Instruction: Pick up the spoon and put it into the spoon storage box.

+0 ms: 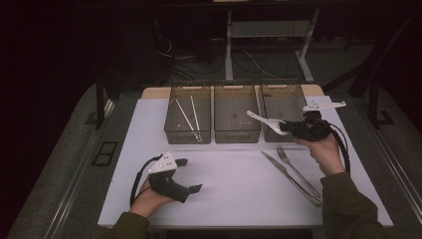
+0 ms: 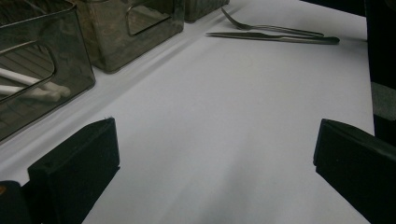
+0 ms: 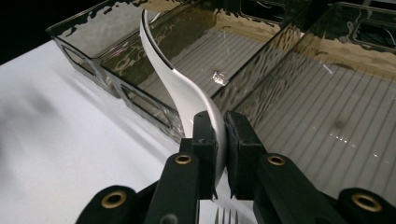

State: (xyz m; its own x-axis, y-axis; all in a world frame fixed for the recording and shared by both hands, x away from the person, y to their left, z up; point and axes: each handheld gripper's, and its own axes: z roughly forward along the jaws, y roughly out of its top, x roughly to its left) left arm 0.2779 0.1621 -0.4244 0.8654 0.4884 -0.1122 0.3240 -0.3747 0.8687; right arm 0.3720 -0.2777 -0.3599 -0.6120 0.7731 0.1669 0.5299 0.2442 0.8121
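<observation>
My right gripper (image 1: 291,128) (image 3: 220,135) is shut on a white spoon (image 1: 266,122) (image 3: 187,88), clamped near its bowl end. The spoon's handle sticks out over the front edge of the right bin (image 1: 283,99) and points toward the middle bin (image 1: 237,112). My left gripper (image 1: 189,175) (image 2: 215,158) rests low over the white table (image 1: 234,174) at the front left, jaws wide open, nothing between them. Two white chopsticks (image 1: 189,117) (image 2: 28,86) lie in the left bin (image 1: 189,112).
A metal fork (image 1: 293,167) (image 2: 271,29) and knife (image 1: 288,177) (image 2: 275,38) lie side by side on the table's right, just below my right hand. The three smoky clear bins line the table's far edge. Dark floor and desk legs lie beyond.
</observation>
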